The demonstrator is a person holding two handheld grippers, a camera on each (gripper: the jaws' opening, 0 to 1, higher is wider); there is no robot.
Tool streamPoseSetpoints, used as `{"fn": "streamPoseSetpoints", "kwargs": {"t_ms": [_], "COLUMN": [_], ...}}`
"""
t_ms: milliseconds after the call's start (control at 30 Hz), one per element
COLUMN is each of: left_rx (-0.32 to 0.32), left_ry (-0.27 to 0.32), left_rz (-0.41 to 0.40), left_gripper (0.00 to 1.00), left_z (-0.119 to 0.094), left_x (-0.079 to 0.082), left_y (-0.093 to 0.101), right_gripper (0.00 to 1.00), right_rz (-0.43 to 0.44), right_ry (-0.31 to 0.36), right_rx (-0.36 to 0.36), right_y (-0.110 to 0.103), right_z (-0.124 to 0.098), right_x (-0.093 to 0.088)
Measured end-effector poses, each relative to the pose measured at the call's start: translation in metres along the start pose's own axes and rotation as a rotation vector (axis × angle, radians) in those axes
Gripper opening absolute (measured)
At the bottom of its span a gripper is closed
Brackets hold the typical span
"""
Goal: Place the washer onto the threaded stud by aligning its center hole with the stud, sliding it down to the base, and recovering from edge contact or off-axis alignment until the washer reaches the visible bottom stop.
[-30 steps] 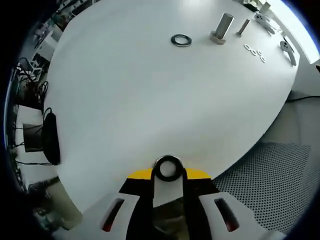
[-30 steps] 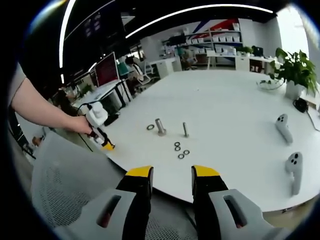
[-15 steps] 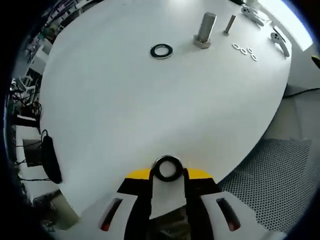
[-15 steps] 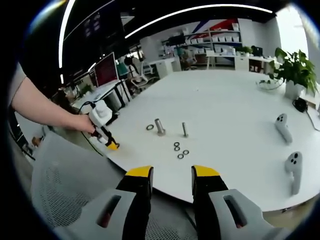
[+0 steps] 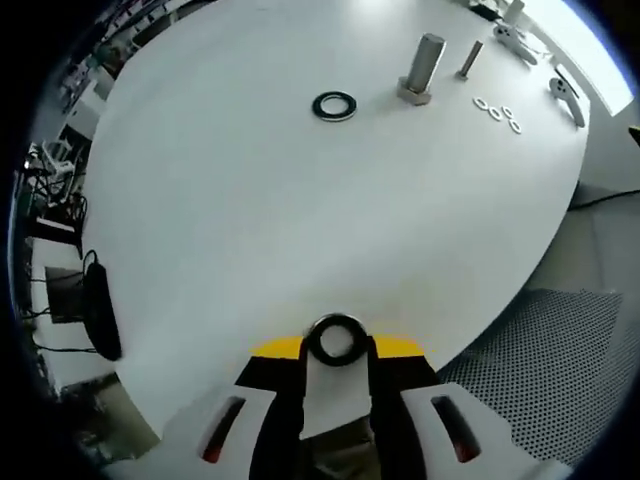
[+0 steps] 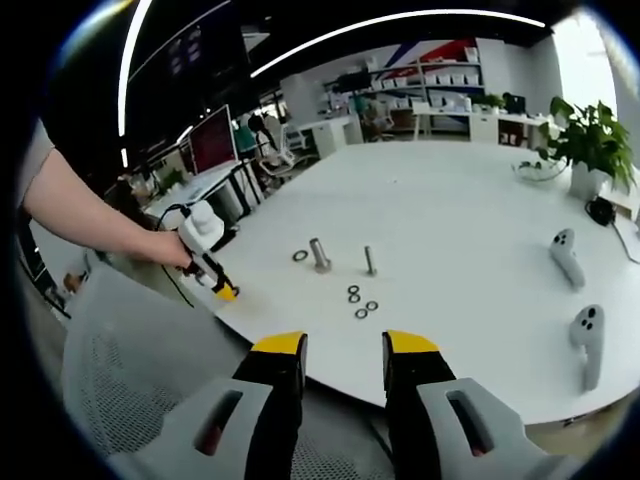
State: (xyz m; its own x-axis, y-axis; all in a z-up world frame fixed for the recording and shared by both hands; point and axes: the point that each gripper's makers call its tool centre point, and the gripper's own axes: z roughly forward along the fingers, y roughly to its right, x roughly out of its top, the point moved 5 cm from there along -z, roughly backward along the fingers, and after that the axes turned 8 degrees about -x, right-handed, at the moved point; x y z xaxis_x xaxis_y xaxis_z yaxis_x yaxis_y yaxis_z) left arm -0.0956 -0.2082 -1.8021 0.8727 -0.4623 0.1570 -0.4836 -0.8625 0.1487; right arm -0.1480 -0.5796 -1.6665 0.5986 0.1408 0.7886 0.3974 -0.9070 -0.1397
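**Both claws are far from the parts; the risk is in the pick-up and the alignment.**

Your left claw sits at the near edge of the desk, pressed together with a small ring-shaped part between its tips; I cannot tell what that part is. Your right claw stands apart and holds nothing. The dark washer lies flat on the desk at 12 o'clock in the left gripper view, just beside the thick stud, at its 9 o'clock. A thin stud and three small washers lie further toward 1 o'clock. The flat washer may slide away when you pinch it. If you carry it tilted, its edge can catch on the stud top and jam off-axis. You could also choose the wrong stud.
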Motion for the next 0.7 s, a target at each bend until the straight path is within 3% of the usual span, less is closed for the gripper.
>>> {"fn": "streamPoseSetpoints", "kwargs": {"t_ms": [700], "left_rx": [0.008], "left_ry": [-0.01], "left_rz": [0.048], "left_gripper": [0.18], "left_z": [0.0005], "left_x": [0.0034], "left_y": [0.0018], "right_gripper": [0.32], "right_rz": [-0.004], "right_ry": [-0.002], "right_rx": [-0.006], "right_y": [0.001], "right_z": [-0.0002], "right_x": [0.0001]}}
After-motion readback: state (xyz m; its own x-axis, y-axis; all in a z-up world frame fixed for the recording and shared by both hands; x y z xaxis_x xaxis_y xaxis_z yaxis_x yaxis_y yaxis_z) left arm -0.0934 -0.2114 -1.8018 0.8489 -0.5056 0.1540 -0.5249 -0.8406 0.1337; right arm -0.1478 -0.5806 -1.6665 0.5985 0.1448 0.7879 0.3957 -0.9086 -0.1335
